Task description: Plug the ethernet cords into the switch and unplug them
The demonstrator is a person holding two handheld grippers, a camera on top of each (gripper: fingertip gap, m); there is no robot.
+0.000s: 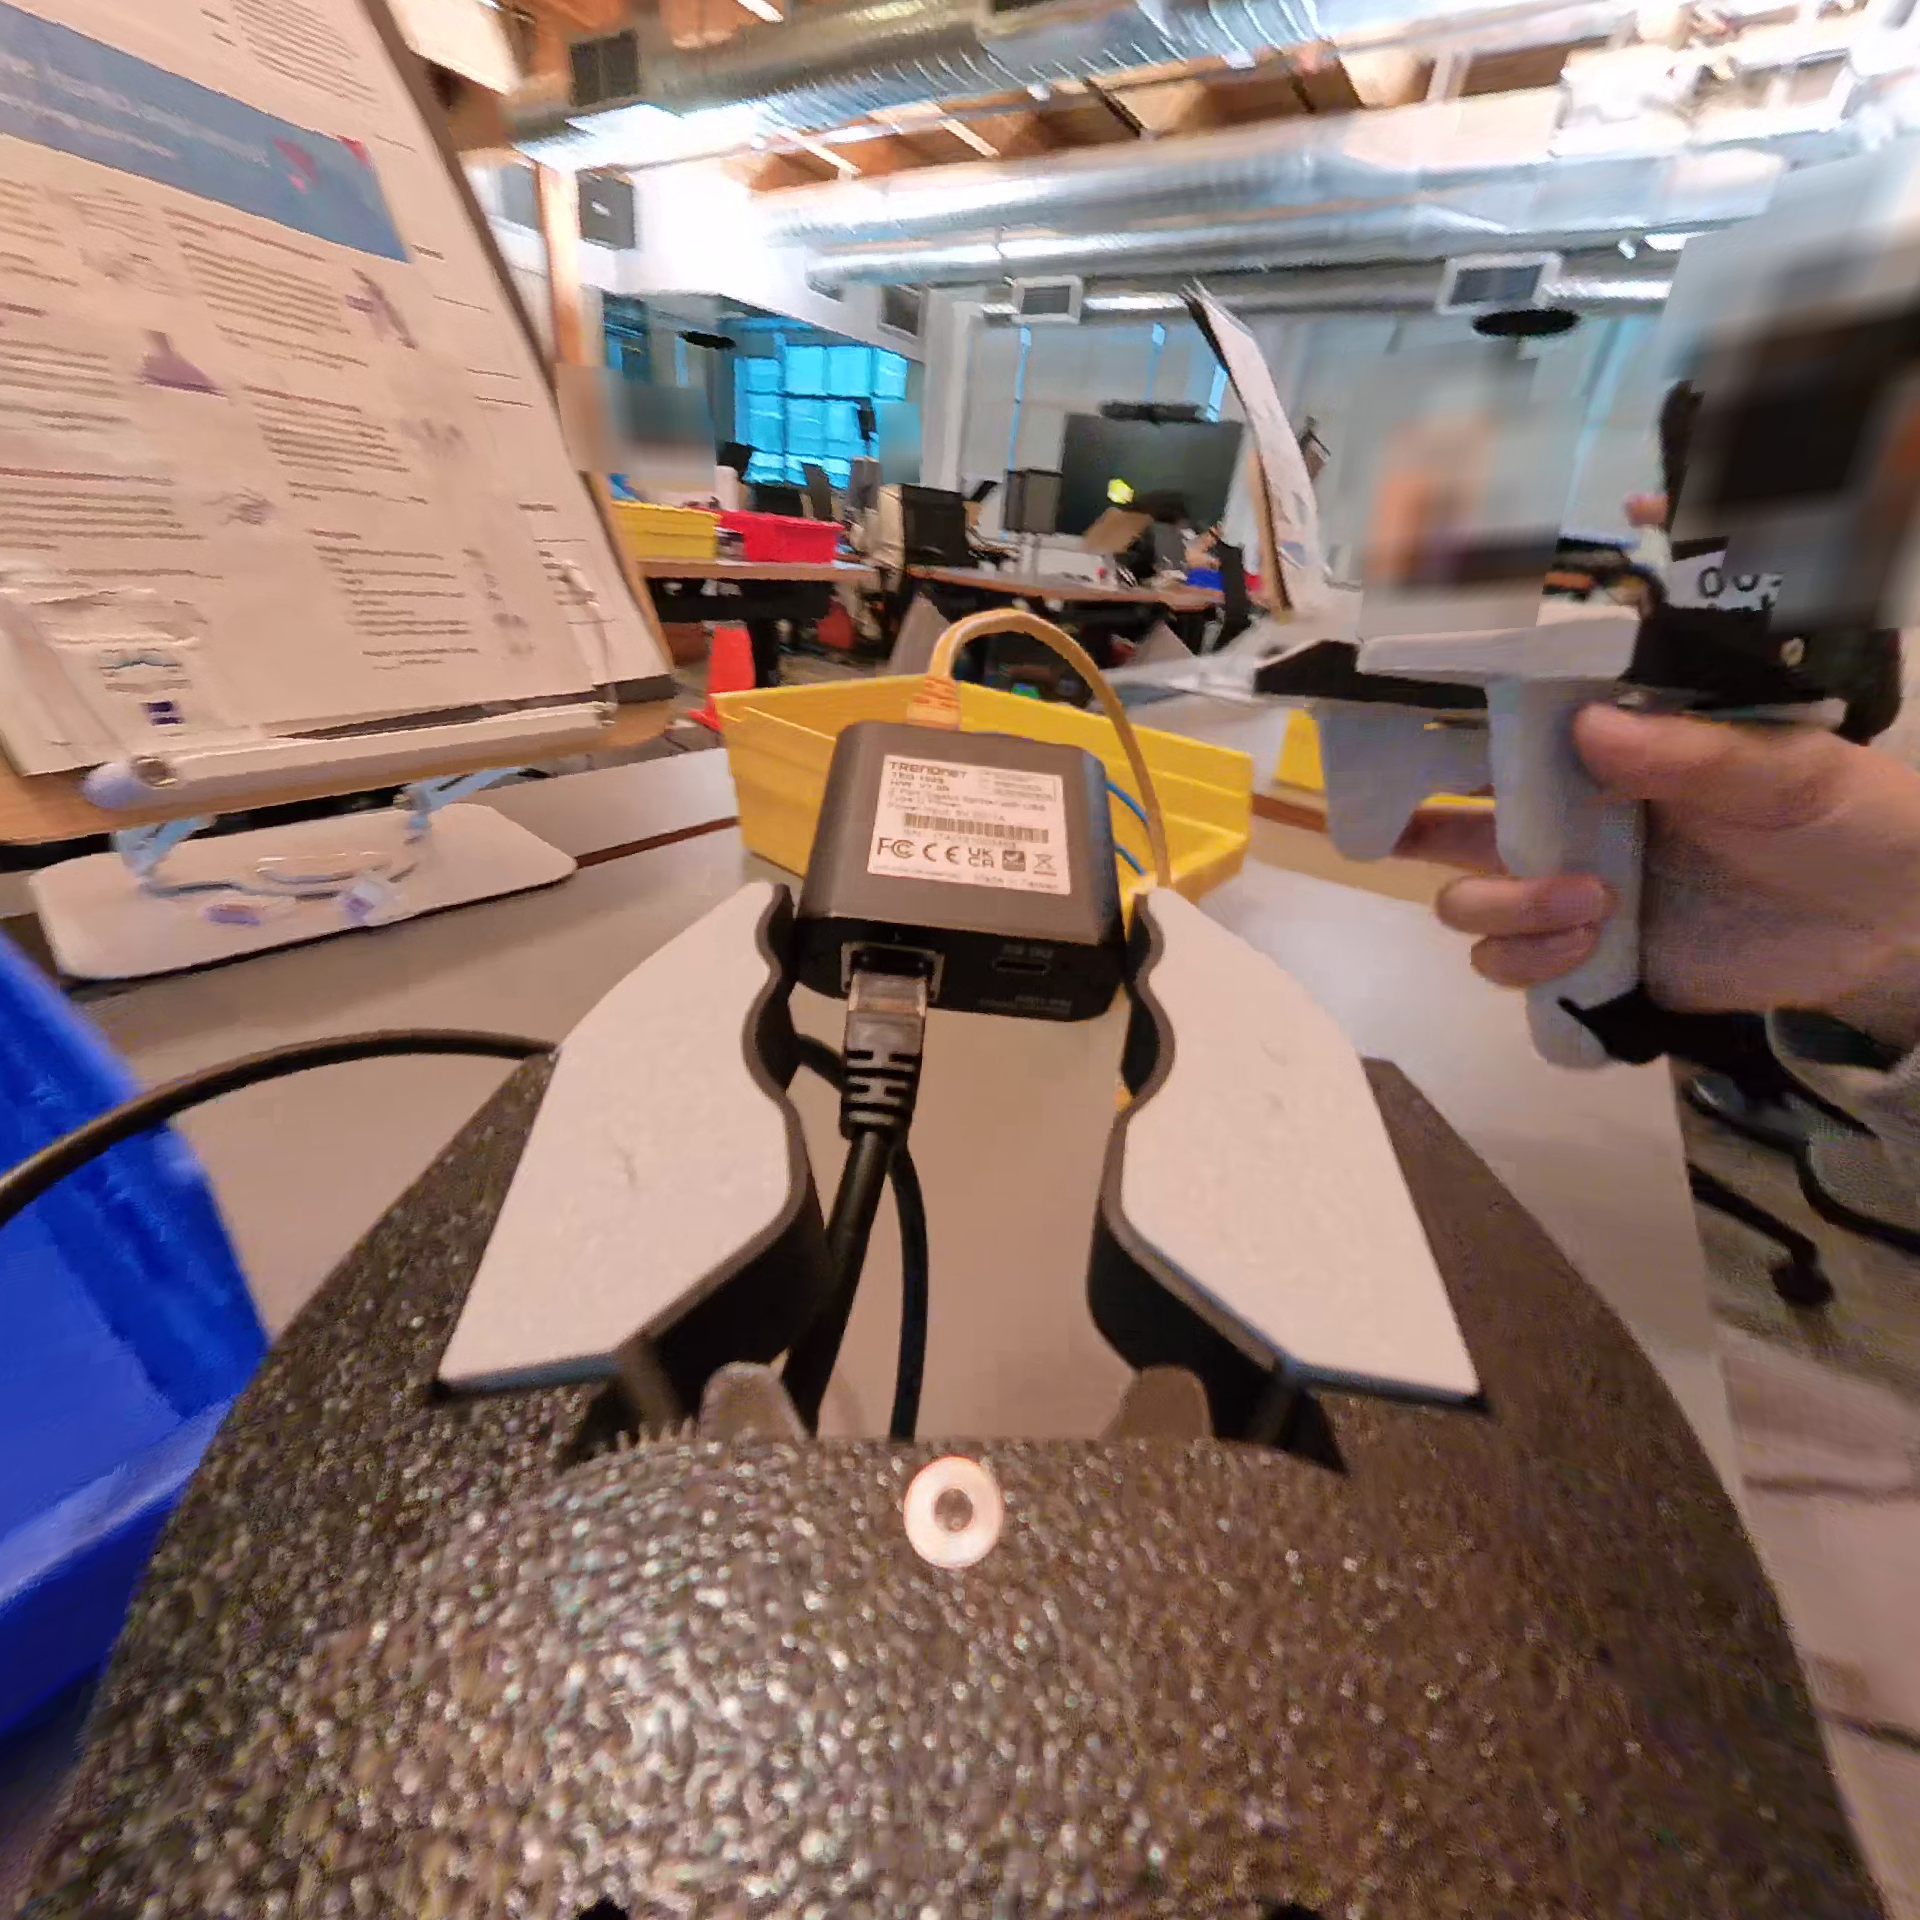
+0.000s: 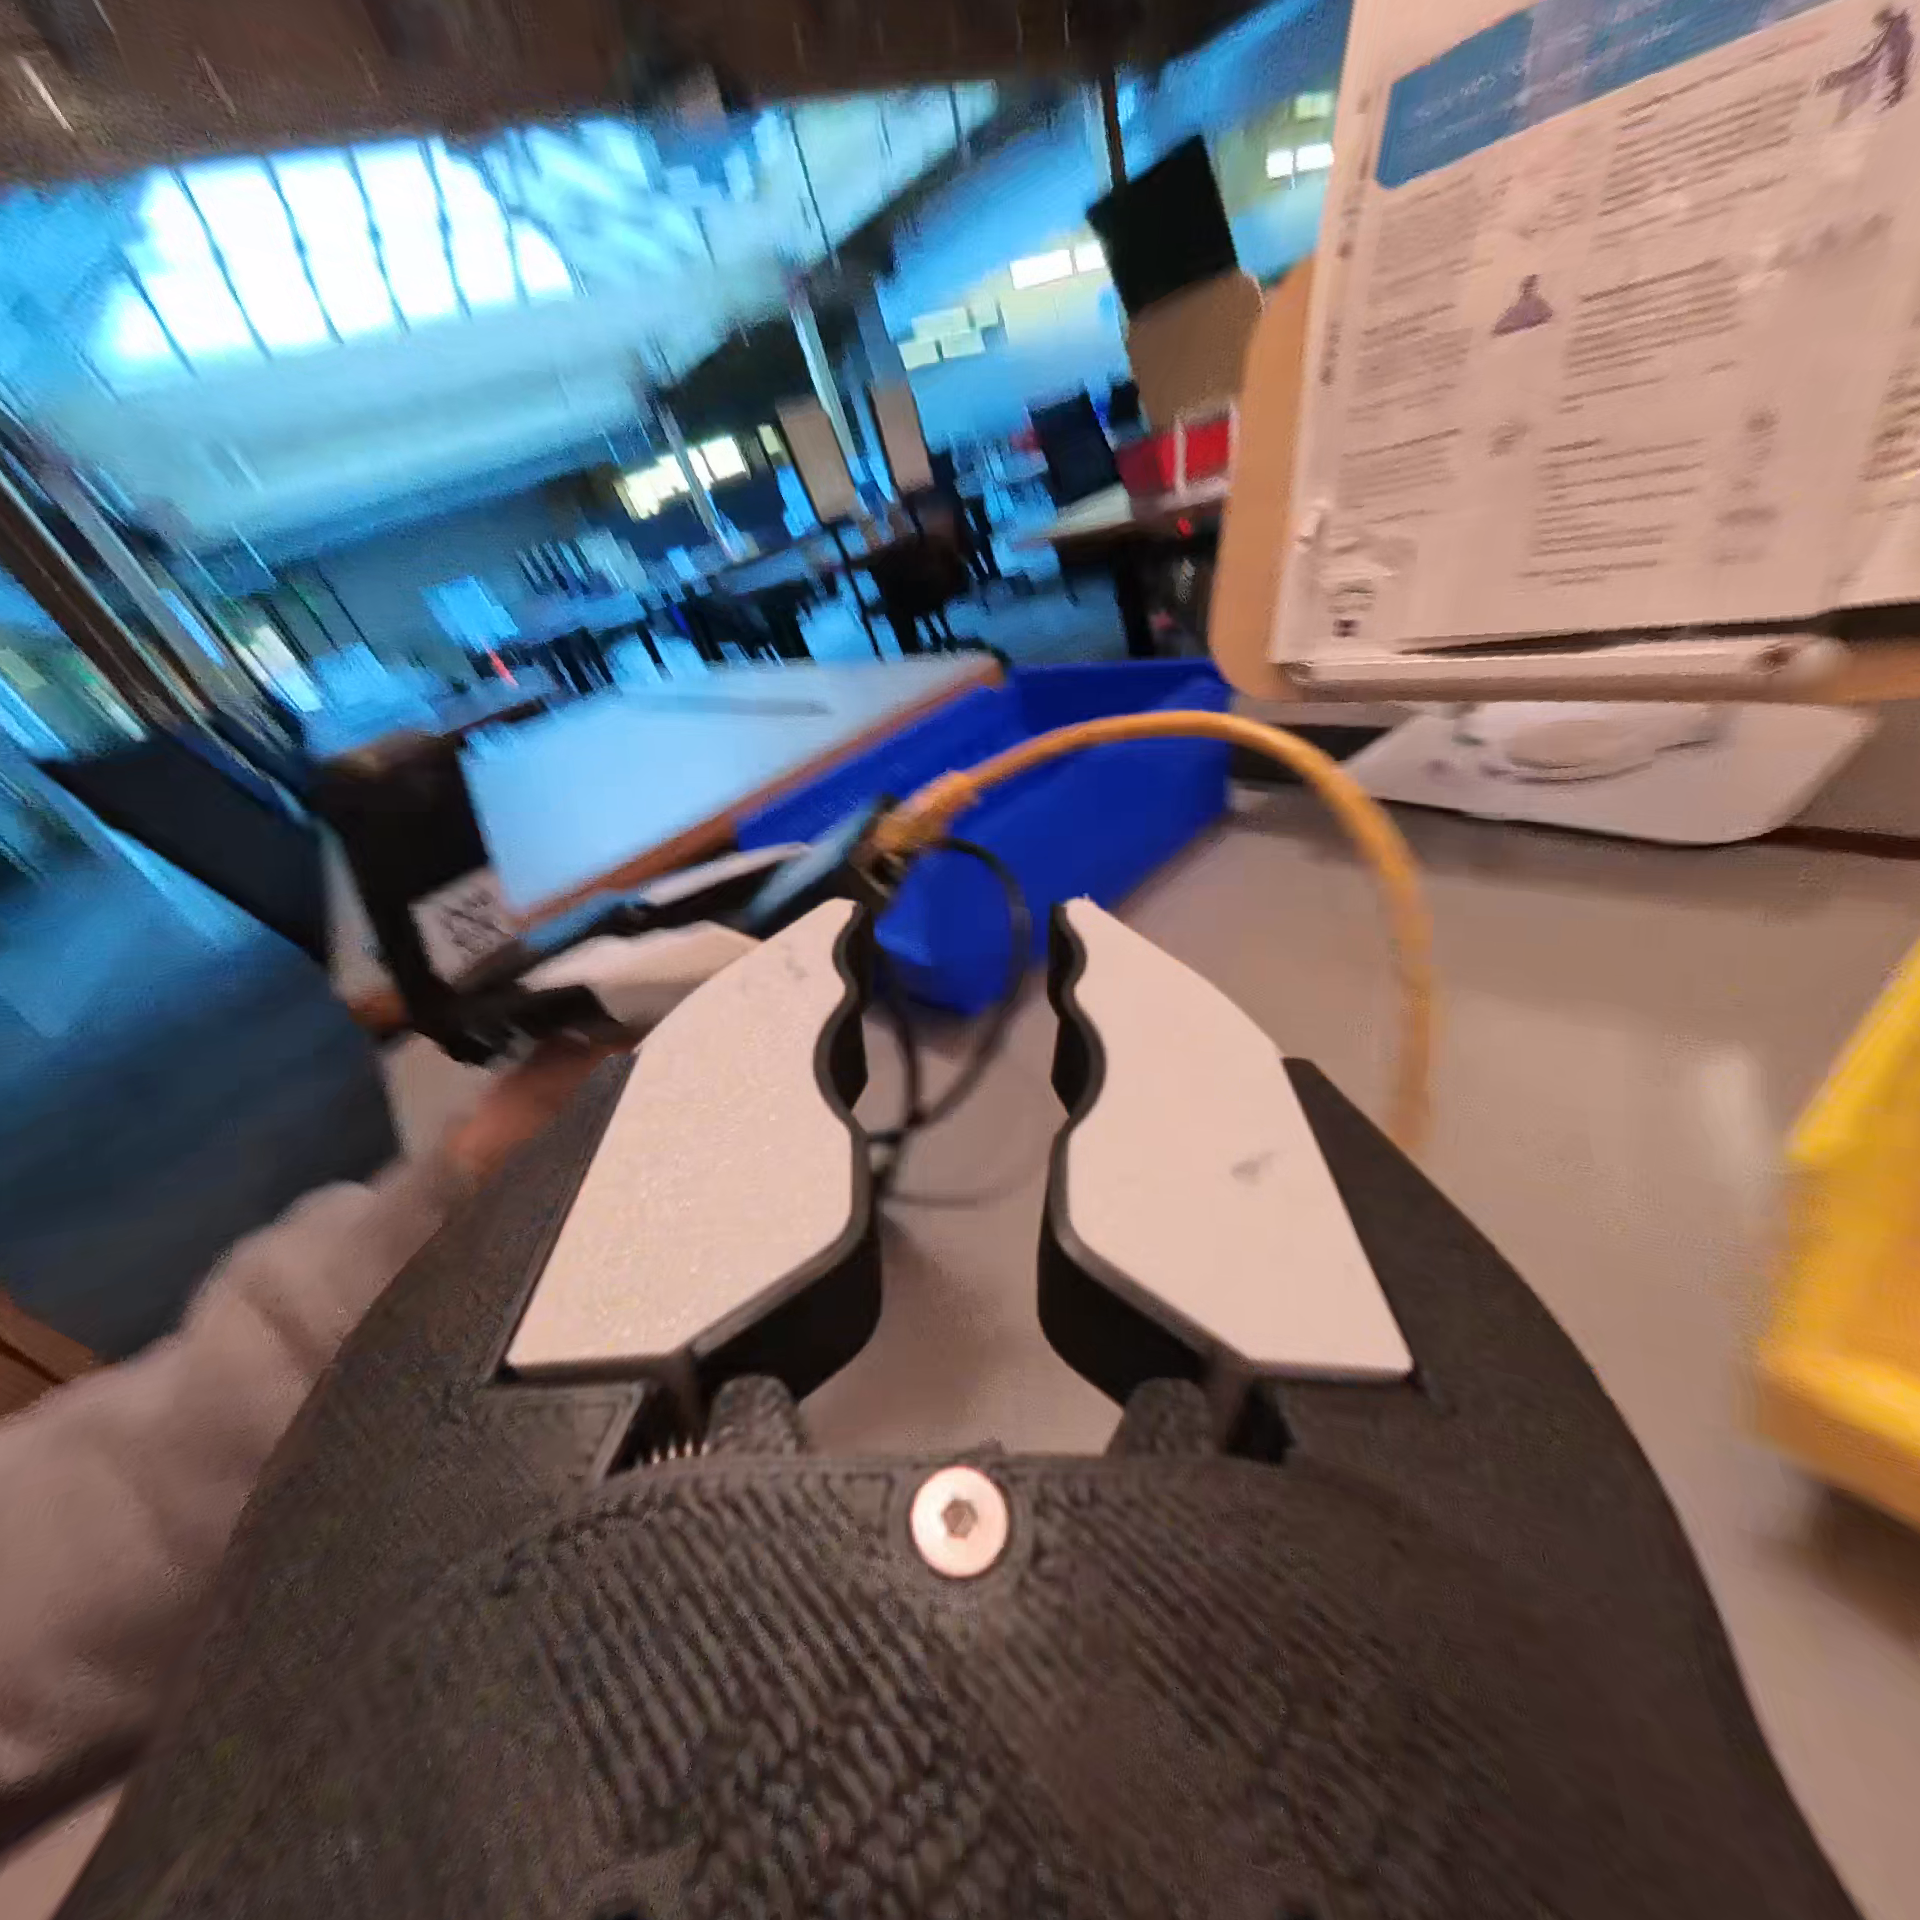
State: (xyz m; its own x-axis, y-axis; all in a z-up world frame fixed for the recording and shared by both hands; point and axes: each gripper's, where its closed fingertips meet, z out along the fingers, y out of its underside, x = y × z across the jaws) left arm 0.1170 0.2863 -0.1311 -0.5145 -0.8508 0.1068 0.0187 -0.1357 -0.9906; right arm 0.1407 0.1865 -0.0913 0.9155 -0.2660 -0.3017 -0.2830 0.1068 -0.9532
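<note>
My left gripper [image 1: 956, 920] is shut on the black switch [image 1: 961, 831] and holds it above the grey table [image 1: 520, 977], label side up. A black ethernet cord [image 1: 881, 1049] is plugged into its near port. A yellow ethernet cord [image 1: 1117, 717] is plugged into its far side and loops down to the right. My right gripper [image 2: 956, 925] is open and empty, its tips just short of the yellow plug [image 2: 925, 821] and the blurred switch [image 2: 868, 868]. It also shows in the left wrist view [image 1: 1309, 675], held by a hand [image 1: 1745, 873].
A yellow bin [image 1: 790, 769] stands behind the switch and shows at the right in the right wrist view [image 2: 1839, 1299]. A blue bin [image 1: 83, 1299] [image 2: 1091, 810] sits to the left. A document stand with papers [image 1: 260, 416] [image 2: 1610, 364] stands at the back.
</note>
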